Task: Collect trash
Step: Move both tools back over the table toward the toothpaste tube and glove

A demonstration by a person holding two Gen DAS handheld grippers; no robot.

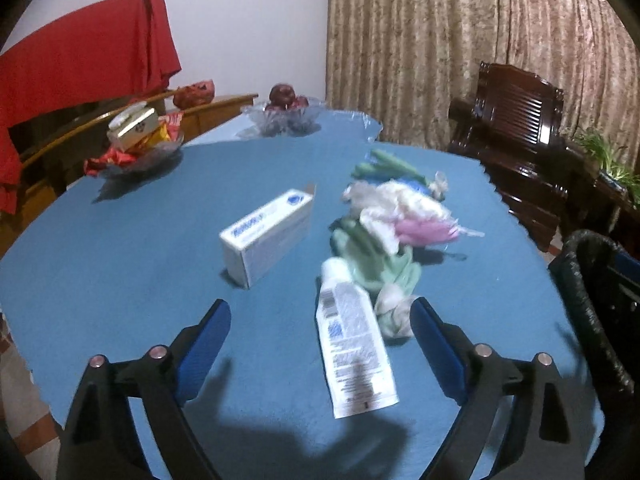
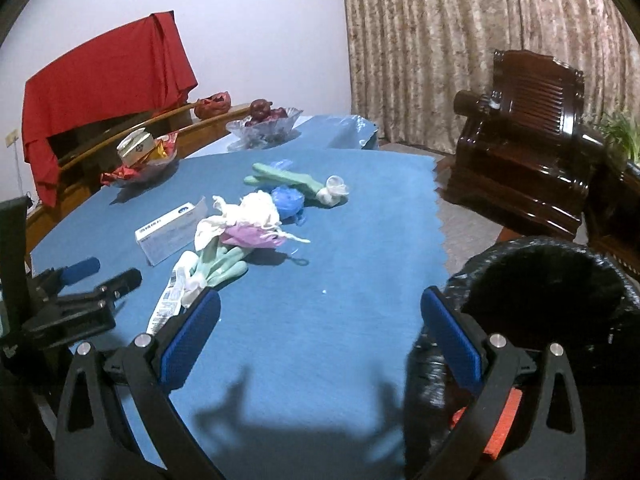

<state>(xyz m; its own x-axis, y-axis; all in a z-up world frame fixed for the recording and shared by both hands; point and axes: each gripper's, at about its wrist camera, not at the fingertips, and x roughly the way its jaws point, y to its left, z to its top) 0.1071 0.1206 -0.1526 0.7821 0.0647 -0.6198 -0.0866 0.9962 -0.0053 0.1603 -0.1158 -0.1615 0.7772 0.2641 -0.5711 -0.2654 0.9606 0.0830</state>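
Trash lies on a blue-covered table point(image 1: 120, 280). It includes a white tube point(image 1: 352, 336), a white box point(image 1: 268, 236), a green glove point(image 1: 376, 256), white tissue point(image 1: 400, 196) and a pink wad point(image 1: 424, 230). My left gripper point(image 1: 320, 308) is open just short of the tube, whose near end shows between the blue pads untouched. In the right wrist view the pile point(image 2: 248, 224), a second green glove point(image 2: 288, 178) and a blue wad point(image 2: 288, 198) lie ahead. My right gripper point(image 2: 320, 296) is open over bare cloth. The left gripper point(image 2: 114, 270) is at its left.
A bin with a black liner point(image 2: 552, 280) stands by the table's right edge, next to my right gripper. At the back are a glass fruit bowl point(image 1: 284, 118) and a snack dish point(image 1: 140, 148). A red cloth point(image 1: 80, 64) and a dark wooden chair point(image 1: 516, 128) flank the table.
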